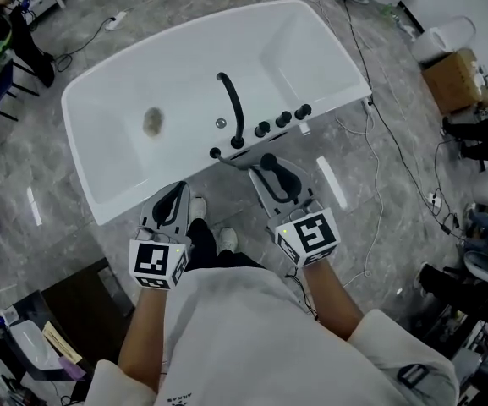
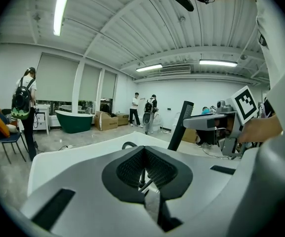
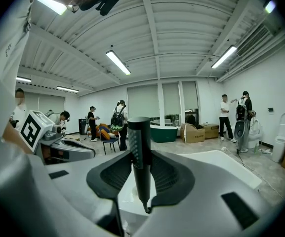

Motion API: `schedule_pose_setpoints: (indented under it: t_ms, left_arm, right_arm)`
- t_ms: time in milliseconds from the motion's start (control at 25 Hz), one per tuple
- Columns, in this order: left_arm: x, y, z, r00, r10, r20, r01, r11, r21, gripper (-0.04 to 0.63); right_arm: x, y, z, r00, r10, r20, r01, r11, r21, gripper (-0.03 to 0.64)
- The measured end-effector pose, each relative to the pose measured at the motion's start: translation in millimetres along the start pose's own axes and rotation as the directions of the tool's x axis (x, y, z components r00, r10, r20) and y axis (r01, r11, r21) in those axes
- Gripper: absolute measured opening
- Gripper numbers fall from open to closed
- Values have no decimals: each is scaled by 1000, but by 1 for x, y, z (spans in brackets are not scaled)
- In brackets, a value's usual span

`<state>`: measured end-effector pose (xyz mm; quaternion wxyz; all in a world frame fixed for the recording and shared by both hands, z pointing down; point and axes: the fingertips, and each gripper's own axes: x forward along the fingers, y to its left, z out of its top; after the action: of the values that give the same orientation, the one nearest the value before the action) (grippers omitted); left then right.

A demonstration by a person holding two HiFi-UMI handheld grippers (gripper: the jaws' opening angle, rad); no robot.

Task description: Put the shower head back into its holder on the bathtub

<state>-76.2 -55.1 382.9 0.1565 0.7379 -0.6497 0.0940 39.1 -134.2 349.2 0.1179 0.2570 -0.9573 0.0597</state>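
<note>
R hand-held gripper (image 3: 142,166) clamps black shower head (image 3: 139,132); L hand-held gripper (image 2: 143,154) pinched together, empty, w/ white bathtub (image 1: 100,91) ahead.

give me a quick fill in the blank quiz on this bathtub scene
1. The gripper clamped on the shower head is the person's ___ one.
2. In the right gripper view, the shower head stands ___ between the jaws.
3. The bathtub in front of the person is ___ in colour.
4. The curved spout on the tub's near rim is ___ in colour.

Missing words: right; upright; white; black
</note>
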Motion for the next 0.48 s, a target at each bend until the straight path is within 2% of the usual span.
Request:
schedule_pose_setpoints:
  t_ms: [480]
  left_arm:
    - [41,45,-16,997,-60,-51,59,998,-17,12]
  right_arm:
    - [57,-7,-30,996,-26,-86,27,1000,12,128]
